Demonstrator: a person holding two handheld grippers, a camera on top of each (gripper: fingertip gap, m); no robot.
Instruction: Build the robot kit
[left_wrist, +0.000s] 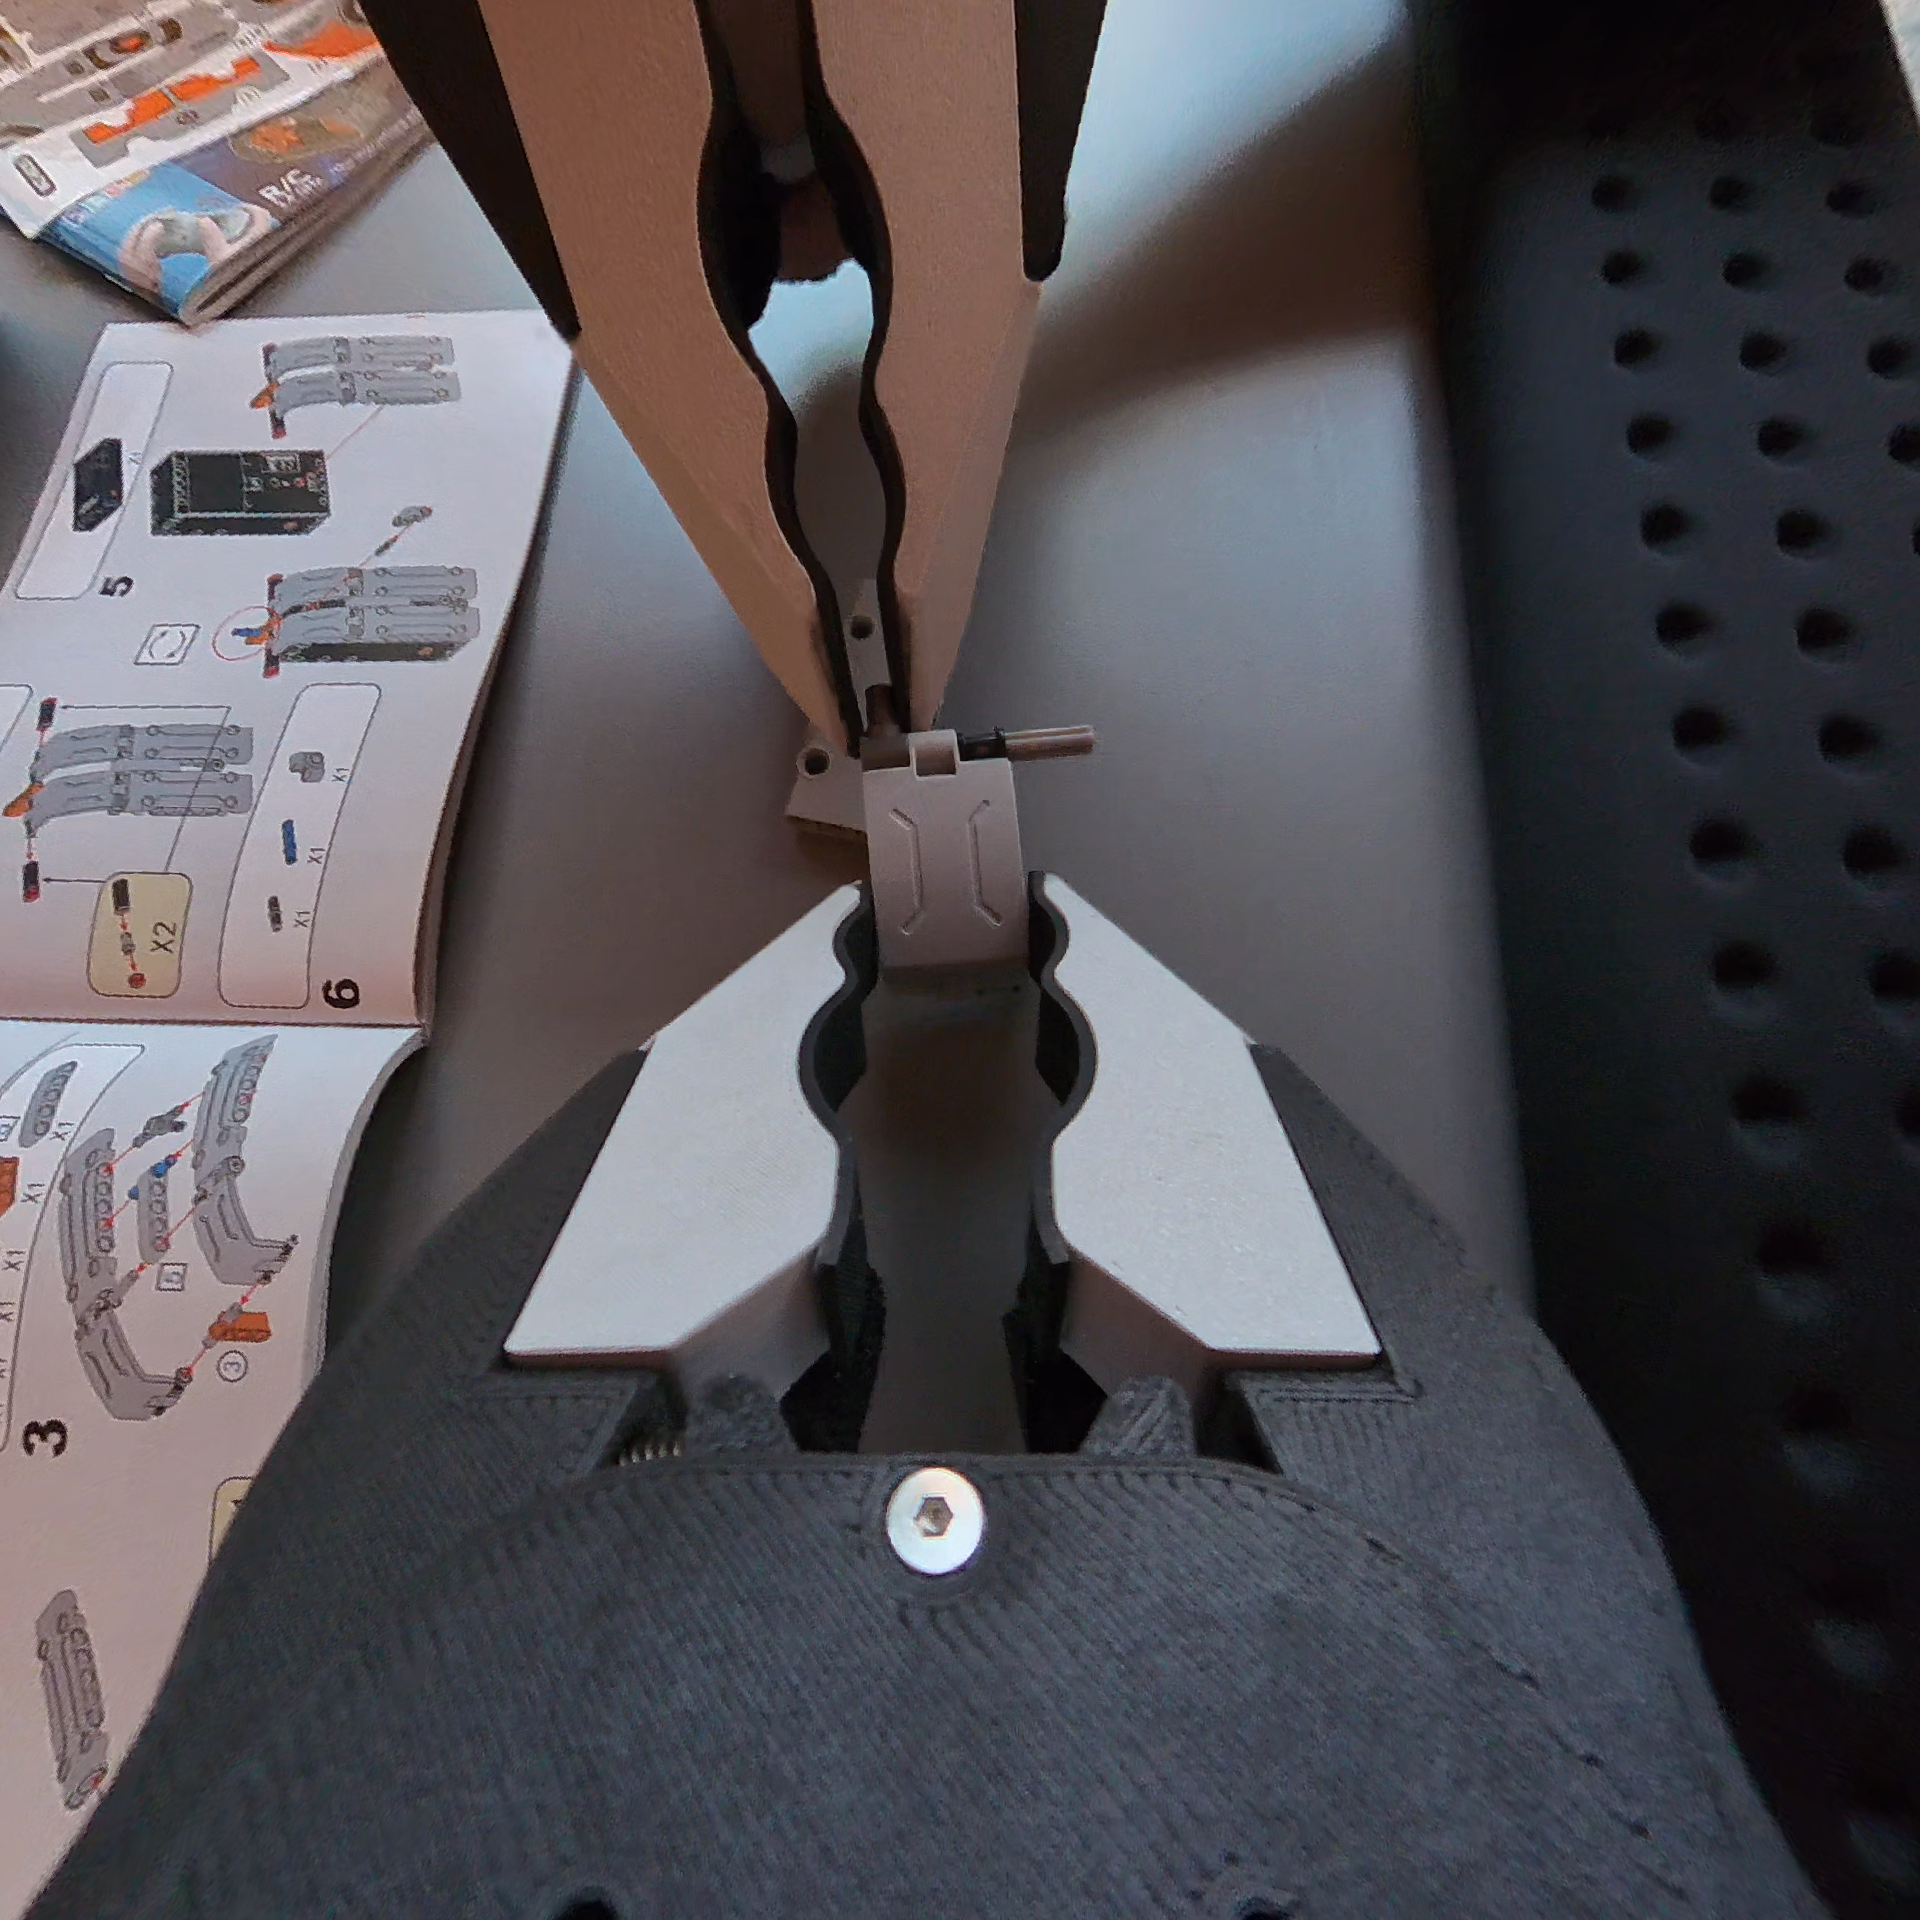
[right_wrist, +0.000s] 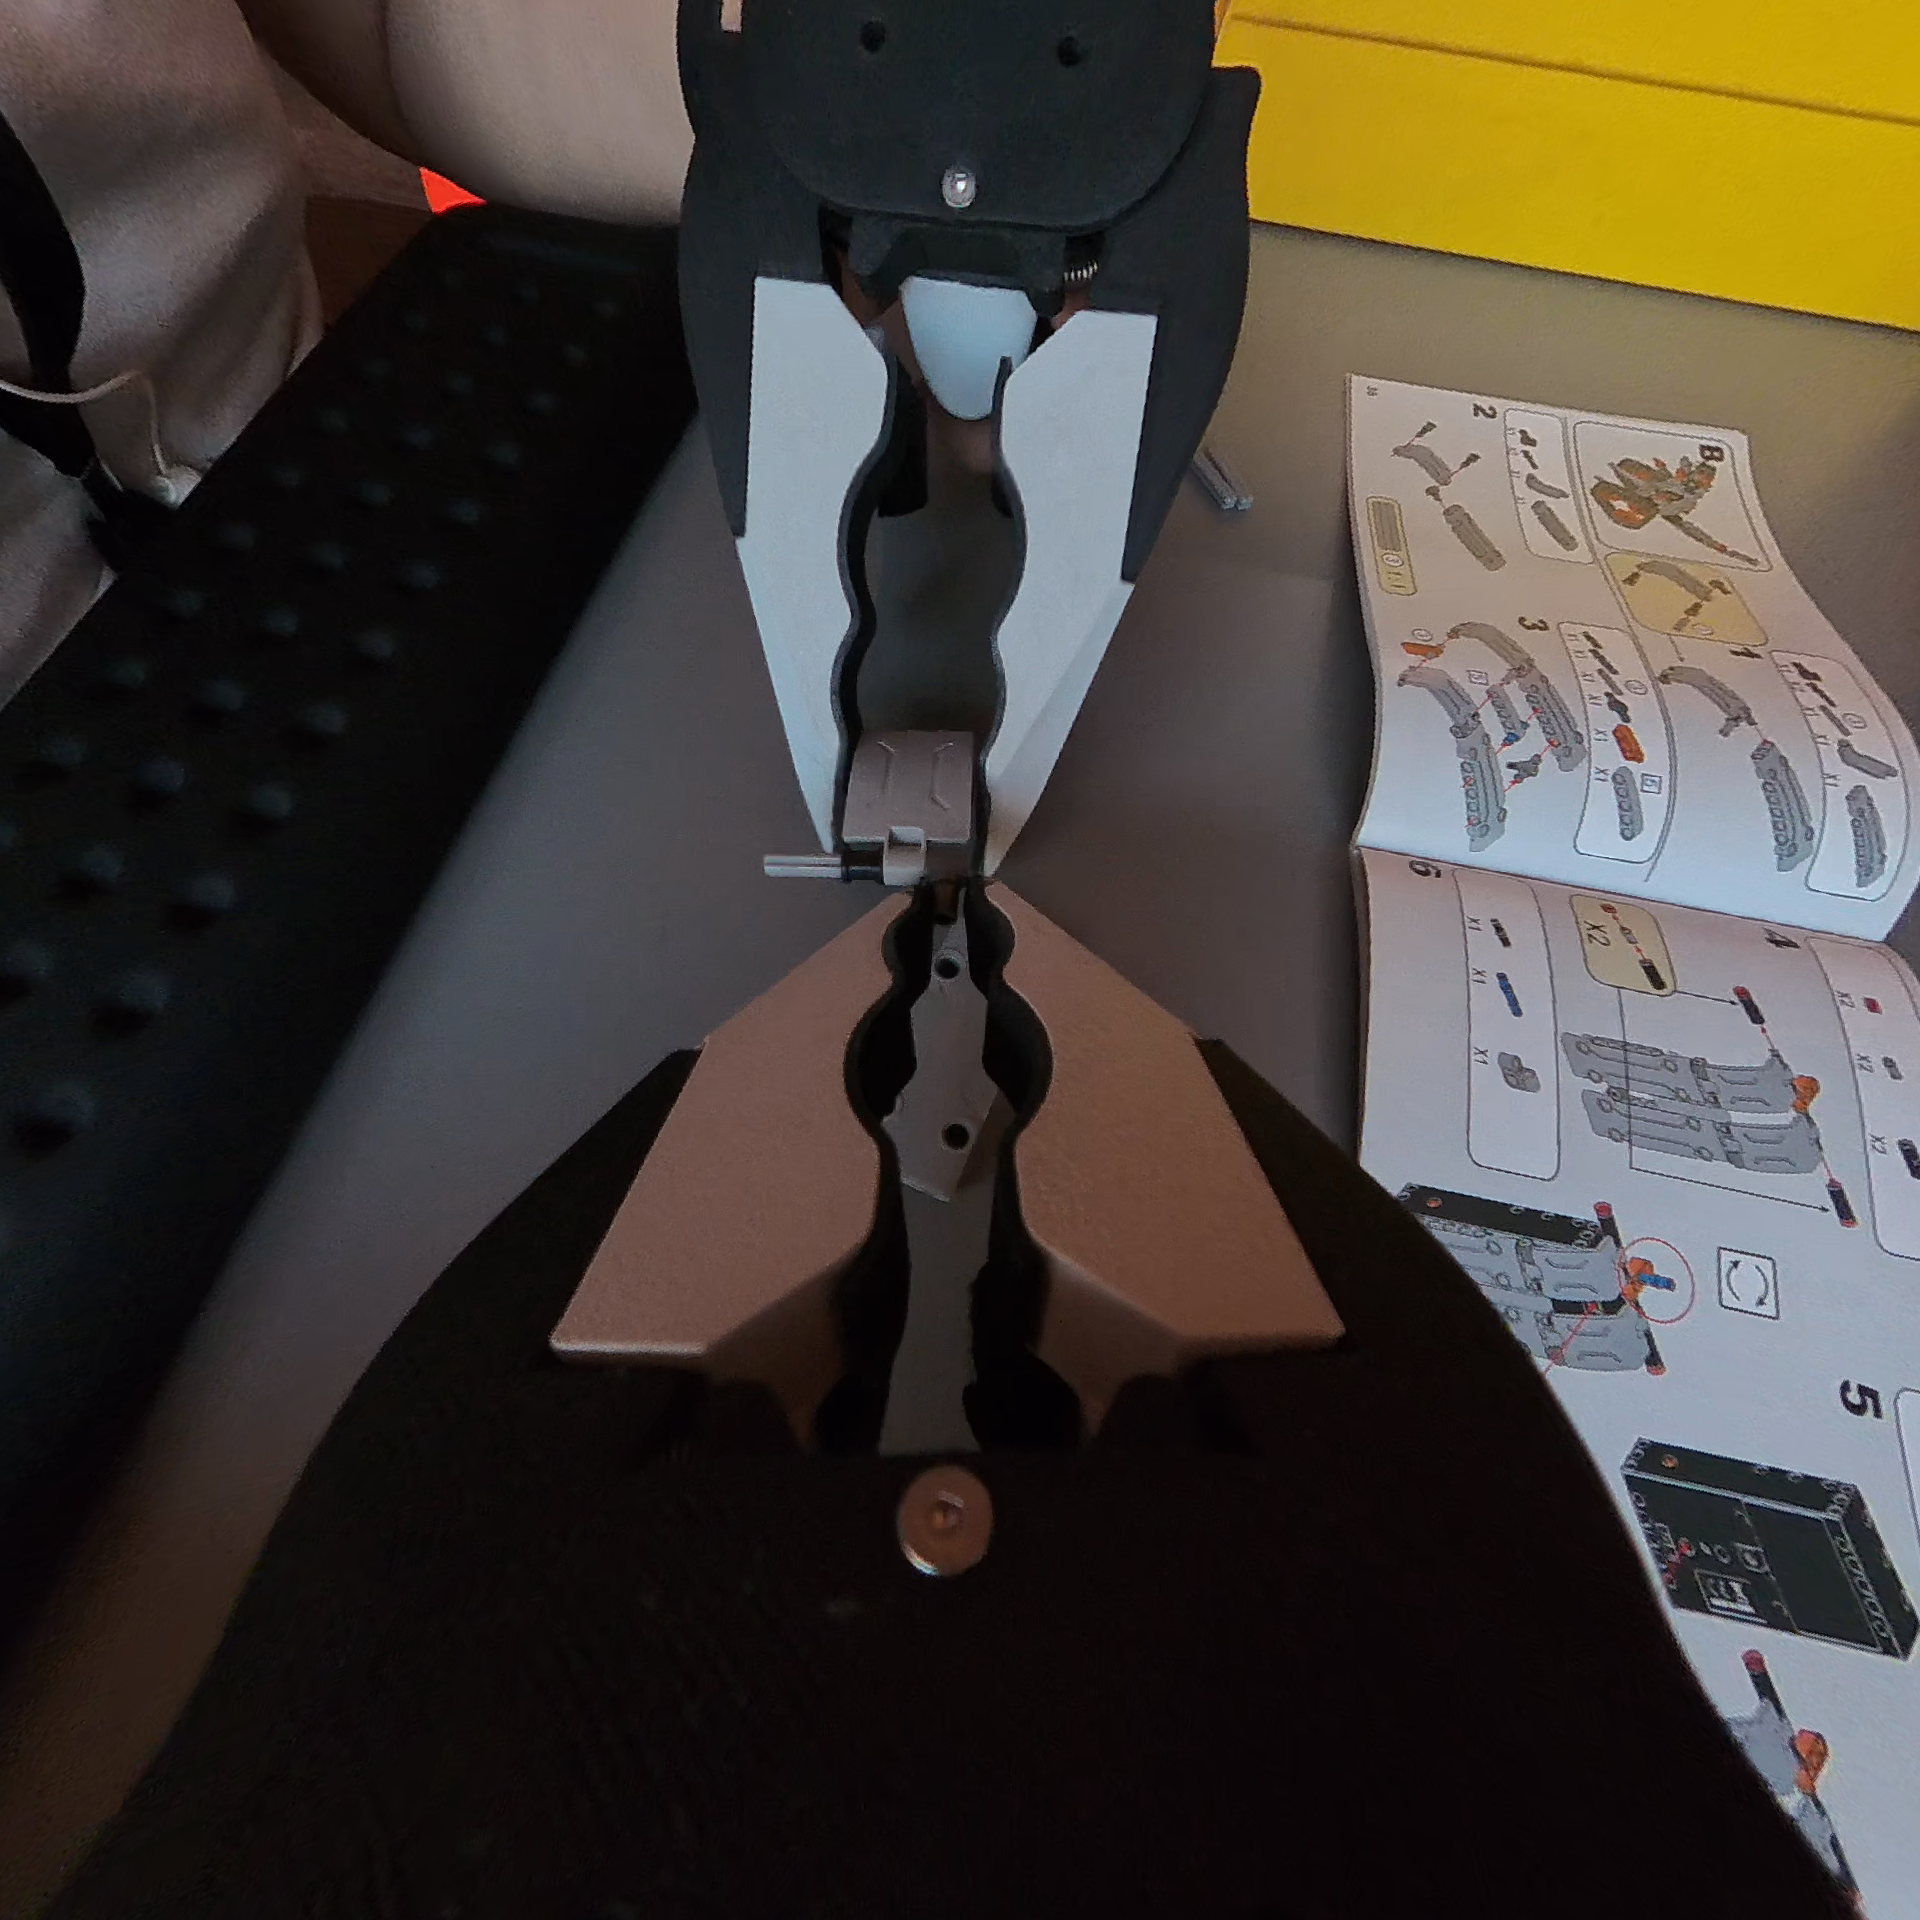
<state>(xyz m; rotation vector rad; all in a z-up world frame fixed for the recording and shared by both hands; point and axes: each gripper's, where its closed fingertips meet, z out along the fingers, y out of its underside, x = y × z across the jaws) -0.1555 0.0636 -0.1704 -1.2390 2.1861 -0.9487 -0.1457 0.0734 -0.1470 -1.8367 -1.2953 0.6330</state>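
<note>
Both grippers, the left gripper (left_wrist: 948, 914) and the right gripper (right_wrist: 948, 904), have pale grey fingers on black ribbed bodies. The curved panel (left_wrist: 943, 878) and flat piece (right_wrist: 948, 1070) are plain grey. The booklet (left_wrist: 249, 665) is white with grey, orange and blue drawings. The box (right_wrist: 1558, 135) is yellow; the tray (left_wrist: 1714, 727) is black with rows of holes.

Manual (left_wrist: 239, 665) on table (left_wrist: 1195, 520), left of grippers; perforated mat (left_wrist: 1714, 727) right.

Bare table (left_wrist: 1226, 540) lies between the open booklet (left_wrist: 260, 727) and black perforated tray (left_wrist: 1714, 727).
</note>
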